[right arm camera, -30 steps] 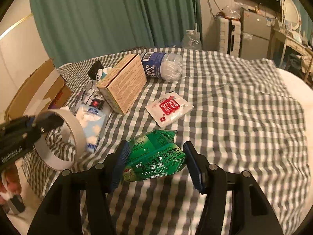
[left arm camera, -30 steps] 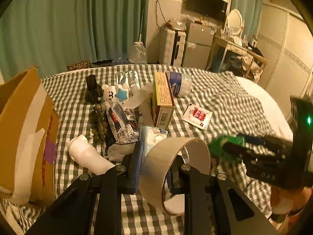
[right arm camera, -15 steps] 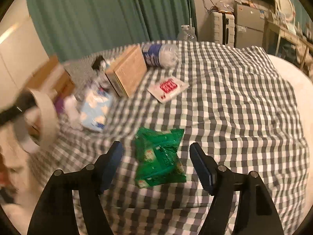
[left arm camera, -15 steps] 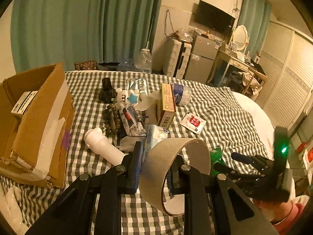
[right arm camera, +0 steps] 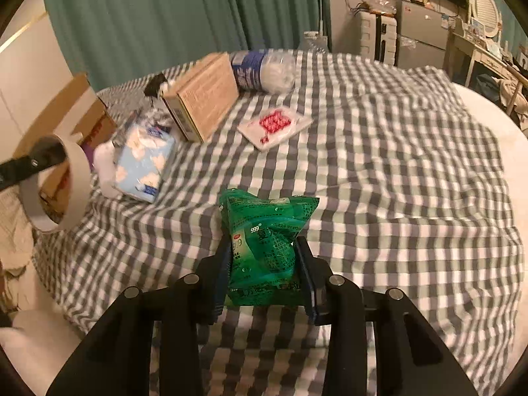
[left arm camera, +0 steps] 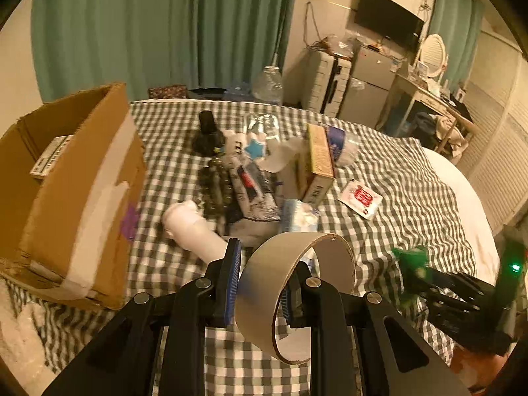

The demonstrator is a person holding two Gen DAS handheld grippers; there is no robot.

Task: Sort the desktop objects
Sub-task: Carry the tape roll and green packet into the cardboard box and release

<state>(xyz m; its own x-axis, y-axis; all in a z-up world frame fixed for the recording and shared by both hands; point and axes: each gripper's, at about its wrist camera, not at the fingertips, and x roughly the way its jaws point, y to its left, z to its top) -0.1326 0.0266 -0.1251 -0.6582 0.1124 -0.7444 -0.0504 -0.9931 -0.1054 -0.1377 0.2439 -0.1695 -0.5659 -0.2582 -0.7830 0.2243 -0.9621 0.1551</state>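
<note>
Meanwhile, at the bed's [left arm camera: 412,178] near edge, the left hand-held gripper [left arm camera: 260,283] pinches a tape roll [left arm camera: 297,293] by its wall; the thin ring could twist free short of the box [left arm camera: 72,191]. Right view: the right hand-held gripper [right arm camera: 265,275], jaws closing, squeezes a green packet [right arm camera: 264,241] whose slick film may slip.

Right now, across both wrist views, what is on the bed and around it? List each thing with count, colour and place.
tape roll: 1, tan, pinched in left claw
green packet: 1, between the closing pads of right claw
cardboard box: 1, brown, left edge of bed
carton: 1, tan, mid-pile
water bottle: 1, clear, blue label, behind carton
red-printed sachet: 1, white, lying alone
tissue pack: 1, blue-white, beside carton
white tube: 1, near box
checked cover: 1, grey-white
left claw: 1, black
right claw: 1, black
</note>
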